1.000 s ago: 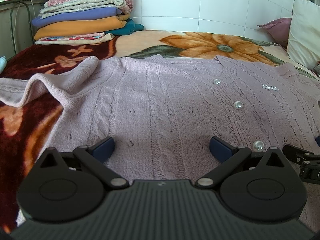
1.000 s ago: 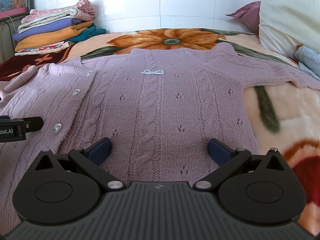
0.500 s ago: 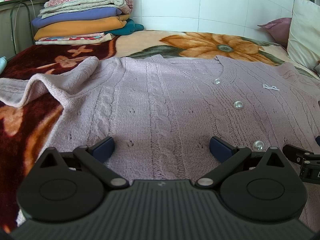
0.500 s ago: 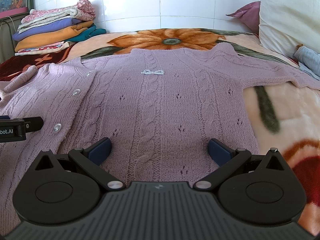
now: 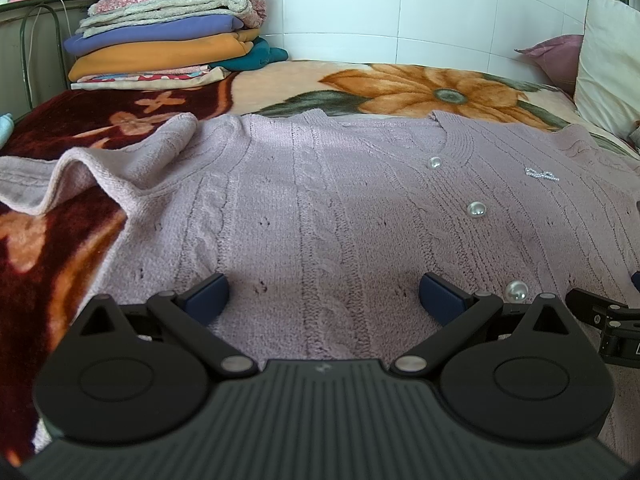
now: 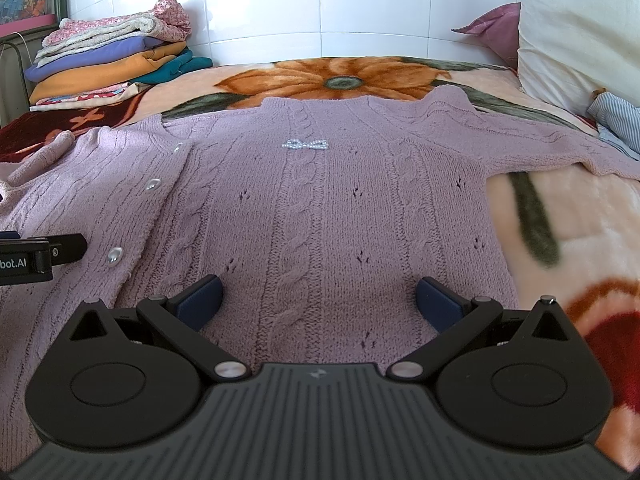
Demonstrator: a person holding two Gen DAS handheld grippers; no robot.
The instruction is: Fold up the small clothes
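Observation:
A lilac cable-knit cardigan (image 5: 320,208) with pearl buttons lies spread flat, front up, on the flowered blanket; it also shows in the right wrist view (image 6: 320,216). Its left sleeve (image 5: 80,176) is rumpled, its right sleeve (image 6: 540,140) stretches out to the right. My left gripper (image 5: 322,296) is open and empty over the left half of the hem. My right gripper (image 6: 318,300) is open and empty over the right half of the hem. Each gripper's edge shows in the other's view.
A stack of folded clothes (image 5: 168,40) sits at the back left by the tiled wall. White and pink pillows (image 6: 572,32) stand at the right. A striped cloth (image 6: 620,120) lies by the right sleeve. The blanket (image 6: 580,220) extends right of the cardigan.

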